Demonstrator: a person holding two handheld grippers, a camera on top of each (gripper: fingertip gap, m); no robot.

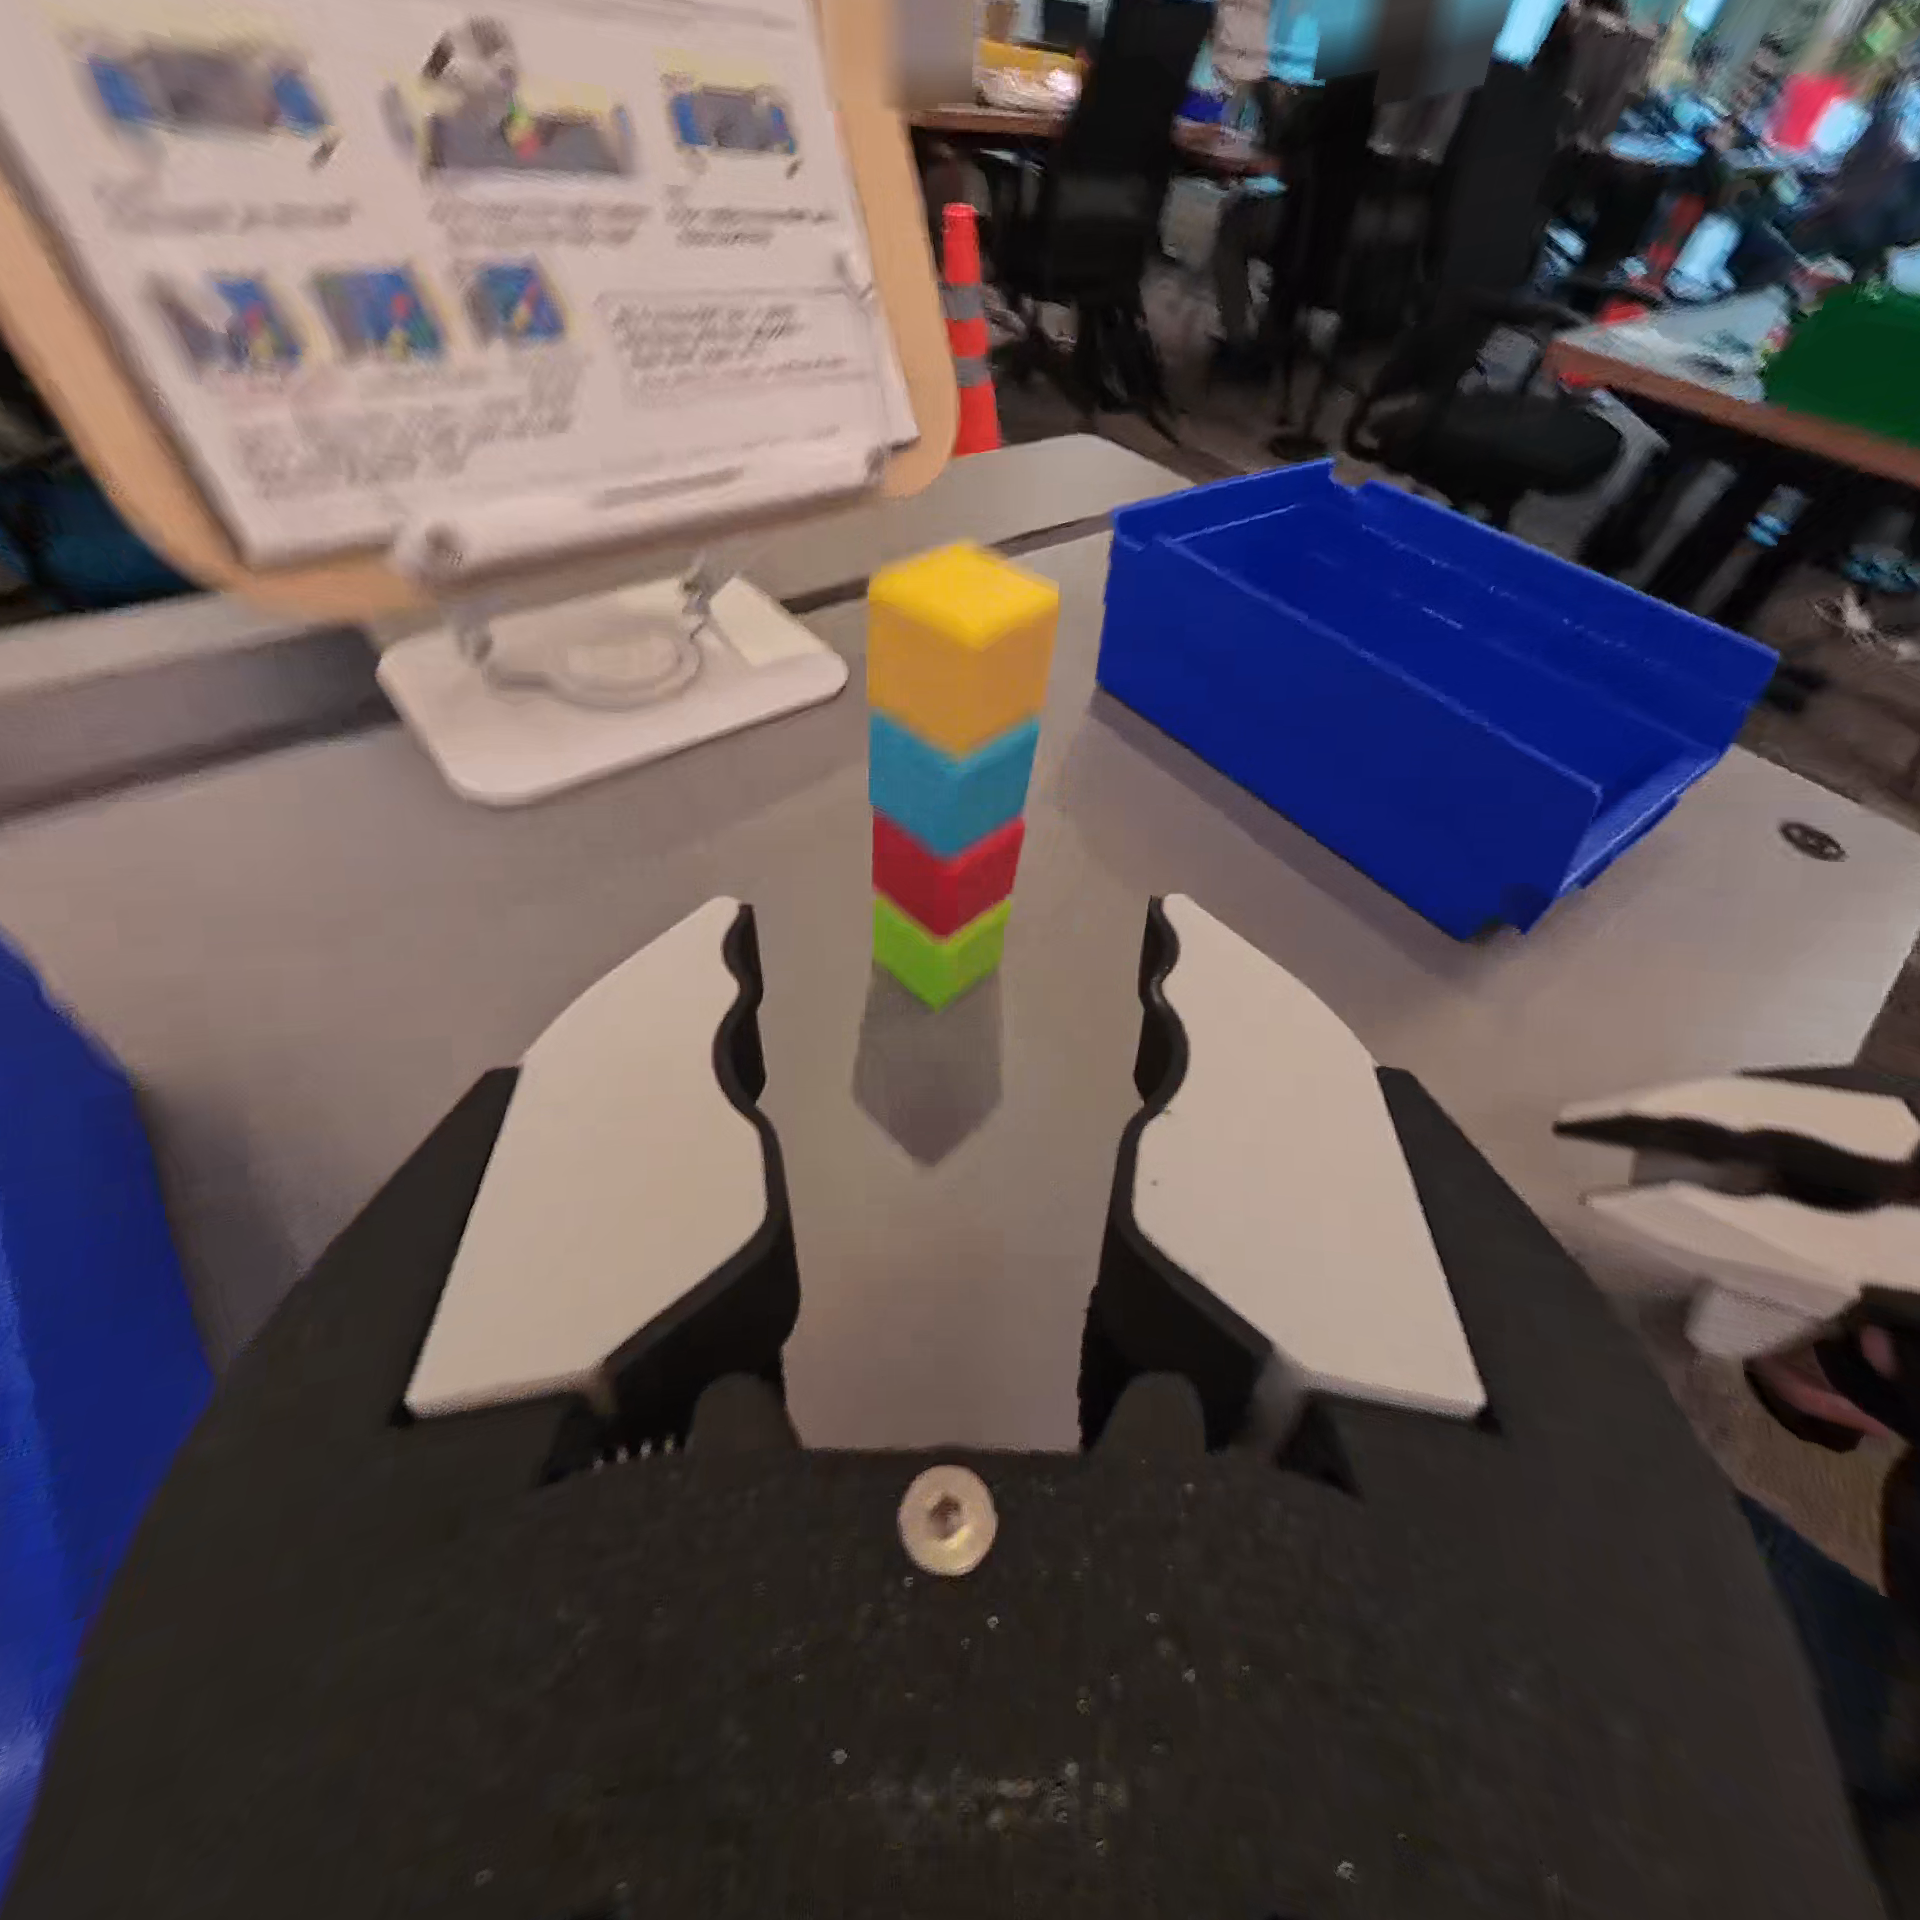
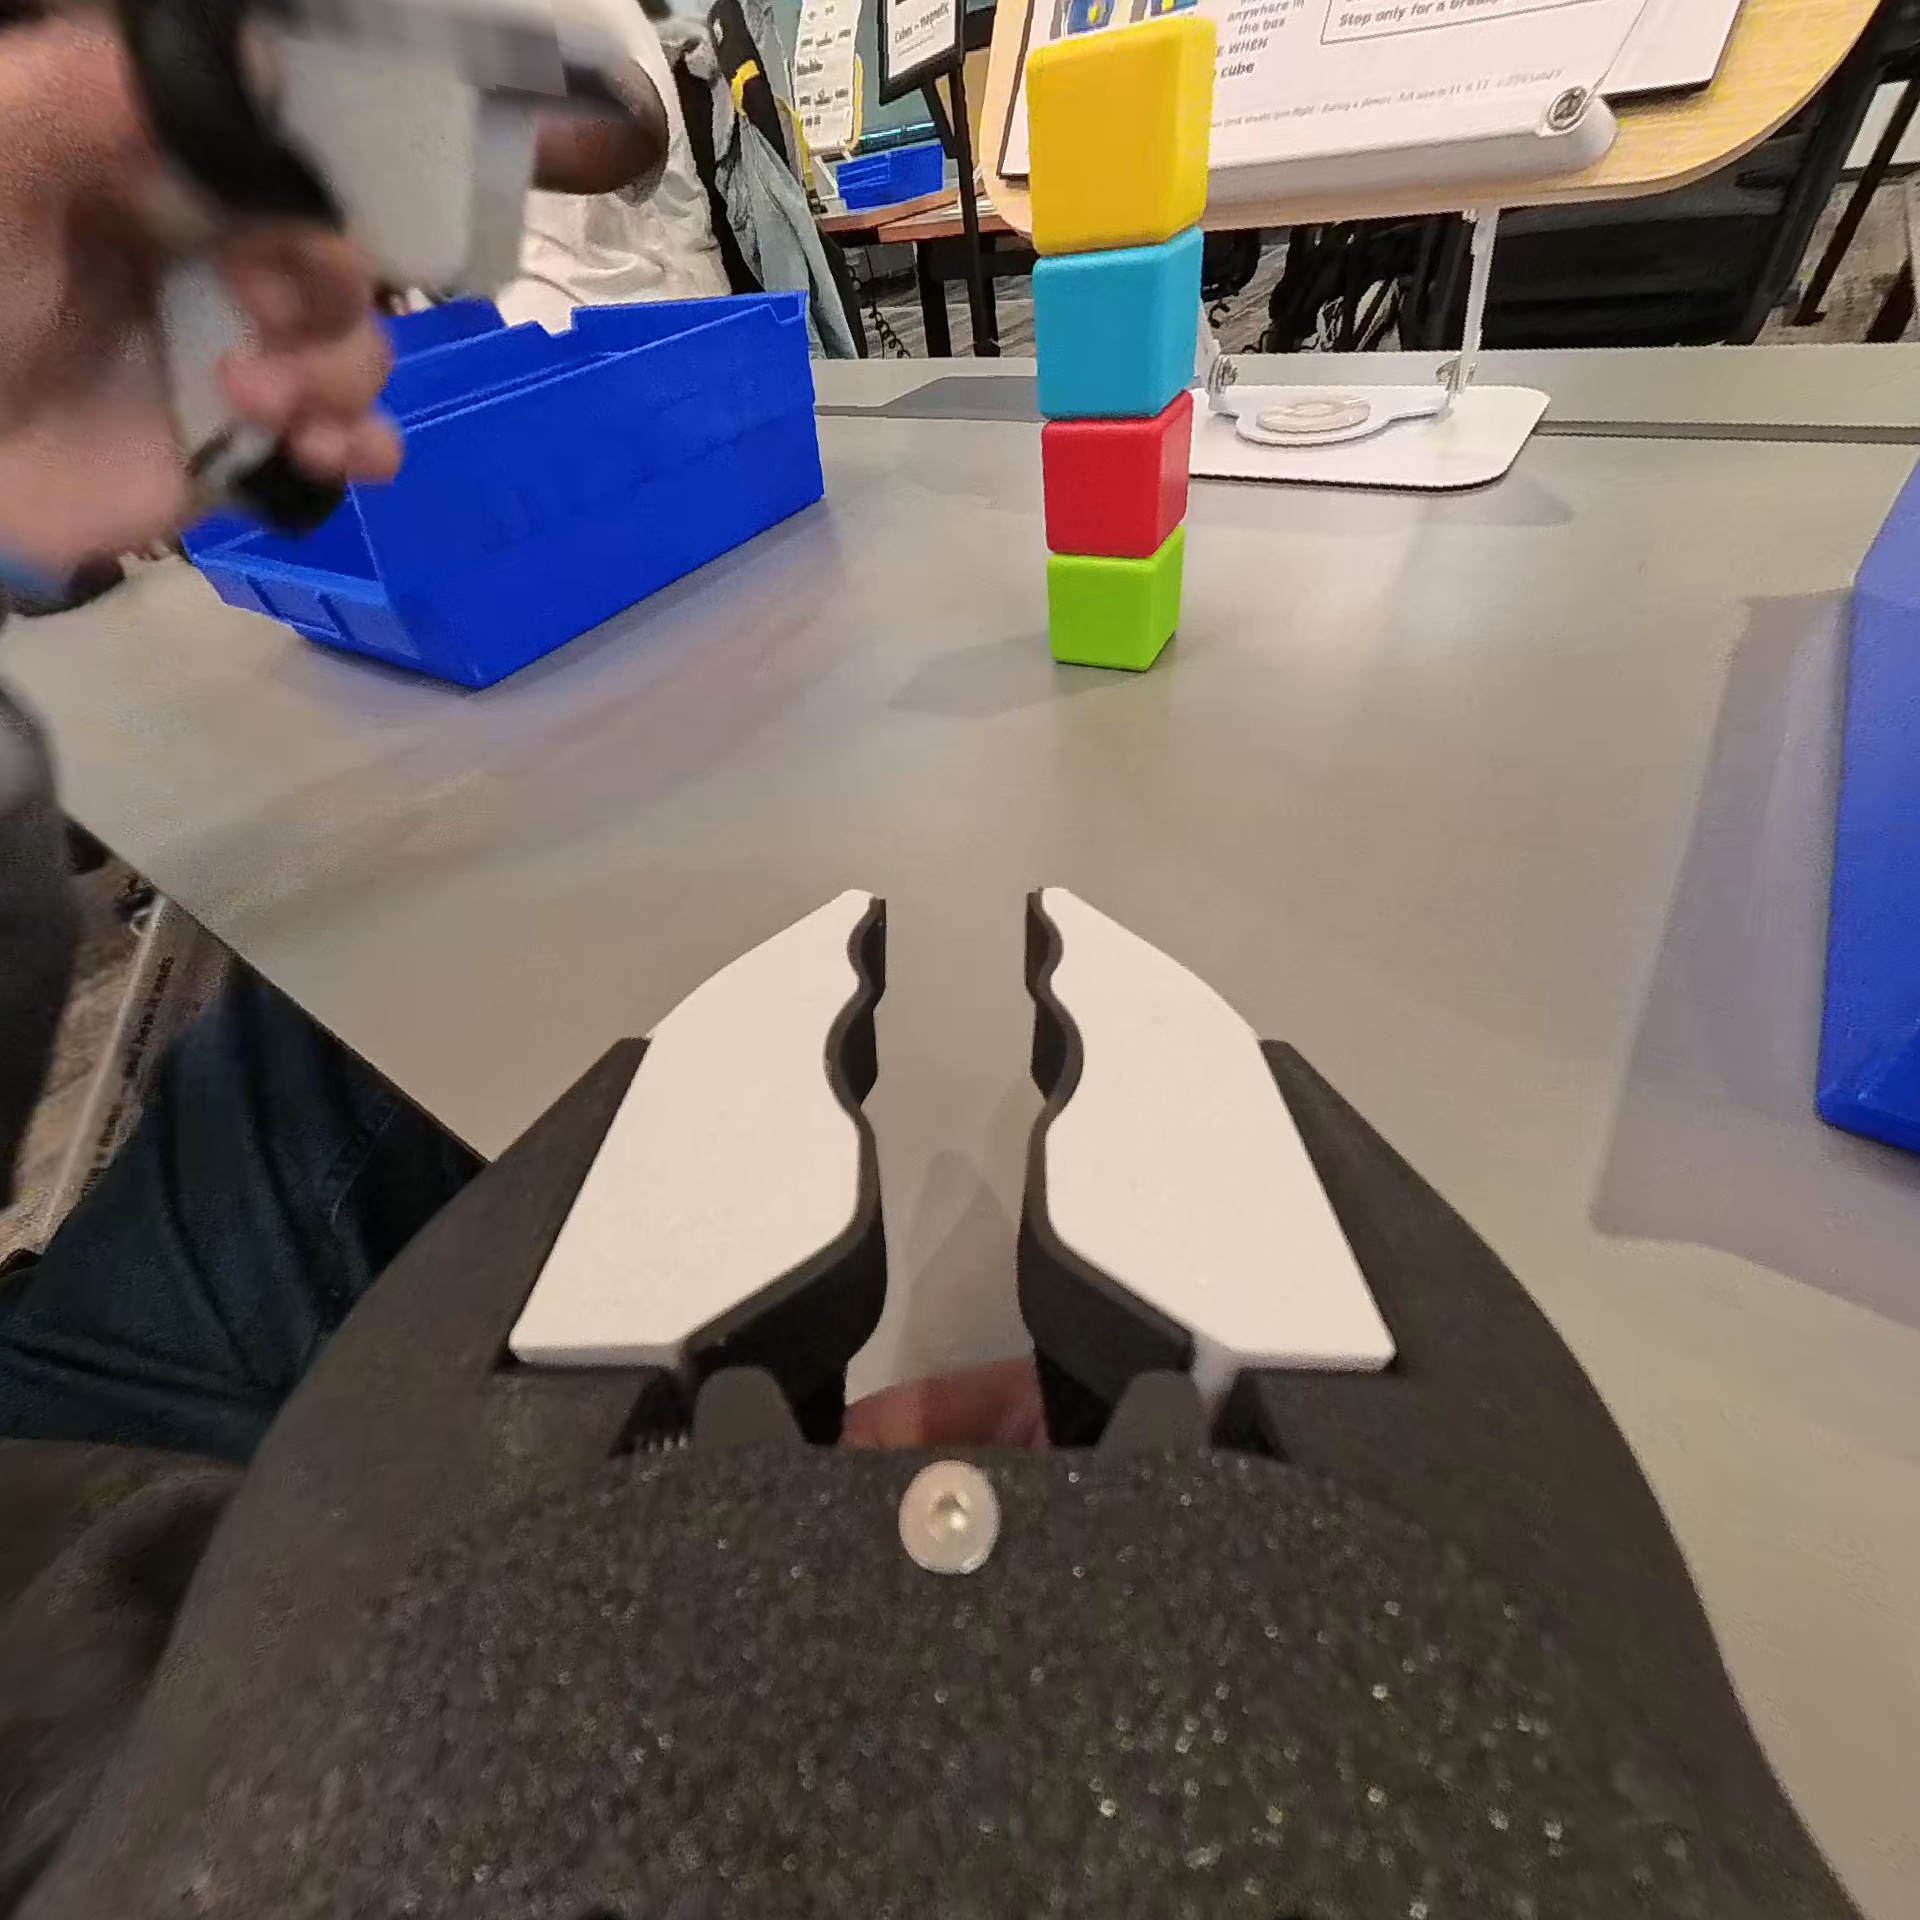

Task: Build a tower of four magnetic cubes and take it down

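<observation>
A tower of four cubes stands upright on the grey table (image 1: 312,914): yellow cube (image 1: 961,644) on top, then cyan cube (image 1: 951,784), red cube (image 1: 945,873) and green cube (image 1: 940,956) at the bottom. My left gripper (image 1: 951,920) is open wide and empty, its fingertips just short of the tower and either side of its base. My right gripper (image 2: 956,902) is empty with a narrow gap between its fingers, well back from the tower (image 2: 1117,416). It also shows side-on in the left wrist view (image 1: 1579,1158).
An empty blue bin (image 1: 1403,707) lies right of the tower; it also shows in the right wrist view (image 2: 582,488). A second blue bin (image 2: 1881,831) is at the table's other side. A white stand (image 1: 613,675) with an instruction sheet is behind. A hand (image 2: 156,364) holds the left gripper.
</observation>
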